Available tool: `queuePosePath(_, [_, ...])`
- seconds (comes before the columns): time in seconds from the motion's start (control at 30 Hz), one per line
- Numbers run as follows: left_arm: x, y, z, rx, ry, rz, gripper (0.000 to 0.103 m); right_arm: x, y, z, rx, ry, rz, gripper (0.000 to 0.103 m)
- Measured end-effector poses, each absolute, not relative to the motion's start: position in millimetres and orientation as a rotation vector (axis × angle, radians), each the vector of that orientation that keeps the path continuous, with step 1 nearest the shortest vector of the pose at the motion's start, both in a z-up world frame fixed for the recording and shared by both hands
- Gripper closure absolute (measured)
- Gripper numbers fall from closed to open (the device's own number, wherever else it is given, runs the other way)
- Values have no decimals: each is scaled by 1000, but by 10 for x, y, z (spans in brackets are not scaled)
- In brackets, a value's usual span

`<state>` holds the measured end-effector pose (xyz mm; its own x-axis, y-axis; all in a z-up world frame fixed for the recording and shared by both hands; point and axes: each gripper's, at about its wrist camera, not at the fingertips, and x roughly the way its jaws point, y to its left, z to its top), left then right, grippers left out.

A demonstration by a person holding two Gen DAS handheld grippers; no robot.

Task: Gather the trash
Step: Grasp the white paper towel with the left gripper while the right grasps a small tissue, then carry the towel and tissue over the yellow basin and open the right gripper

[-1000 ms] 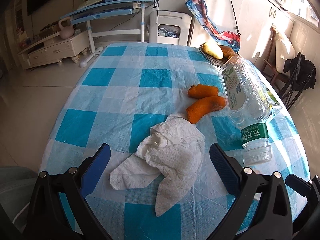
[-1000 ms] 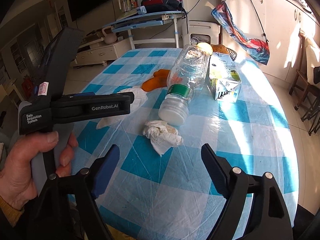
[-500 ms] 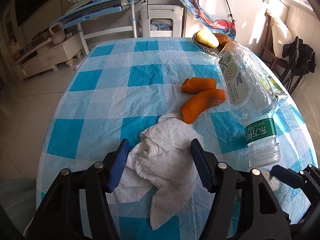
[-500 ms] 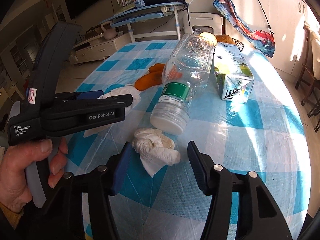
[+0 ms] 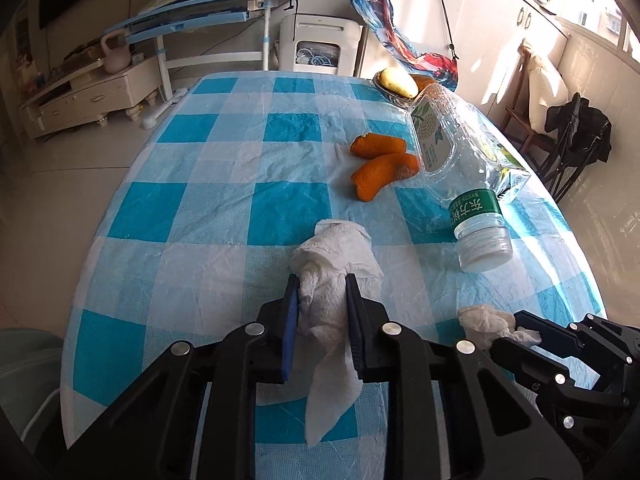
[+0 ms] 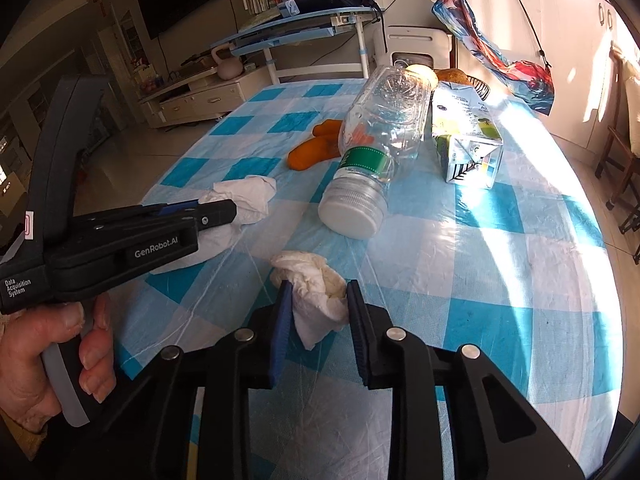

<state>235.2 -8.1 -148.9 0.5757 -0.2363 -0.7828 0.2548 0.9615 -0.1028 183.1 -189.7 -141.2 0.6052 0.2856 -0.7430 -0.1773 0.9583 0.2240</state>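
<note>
My left gripper (image 5: 320, 284) is shut on a large white paper towel (image 5: 334, 256) lying on the blue checked table (image 5: 208, 200); a tail of it hangs below the jaws. My right gripper (image 6: 318, 290) is shut on a small crumpled white tissue (image 6: 310, 276). That tissue also shows in the left wrist view (image 5: 486, 322) at the right gripper's tip. An empty clear plastic bottle (image 5: 456, 168) lies on its side, cap toward me. Two orange peel pieces (image 5: 380, 160) lie beyond the towel. A squashed drink carton (image 6: 466, 136) lies right of the bottle.
A dish with fruit (image 5: 396, 84) sits at the table's far edge. A blue-topped desk (image 5: 208, 20) and a white appliance (image 5: 318, 48) stand behind the table. A chair with dark cloth (image 5: 576, 136) stands to the right. The left gripper body (image 6: 120, 240) crosses the right wrist view.
Both grippers moved forward and closed: the left one onto the paper towel, bunching it up, the right one onto the small tissue.
</note>
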Motion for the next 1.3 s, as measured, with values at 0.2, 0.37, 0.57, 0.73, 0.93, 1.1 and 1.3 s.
queuePosePath(0.2, [2064,-17,-1451,9,917,-304,81,1619,-1865,-1341,144,869,269,75])
queuePosePath(0.37, [1829,37,-1377,6,906,-309,81,1367,-1852,-1323,147,870,274,75])
queuePosePath(0.57, [1562,82,-1285,12,890,-315,81,1120,-1848,-1300,140,873,282,75])
queuePosePath(0.73, [1361,78,-1219,30,876,-314,81,997,-1837,-1273,134,870,289,75])
queuePosePath(0.93, [1200,112,-1179,41,866,-311,81,825,-1815,-1268,121,874,300,75])
queuePosePath(1.1, [1118,119,-1122,49,854,-311,81,687,-1802,-1276,112,885,309,75])
queuePosePath(1.3, [1019,130,-1041,51,836,-314,81,506,-1688,-1367,85,932,348,75])
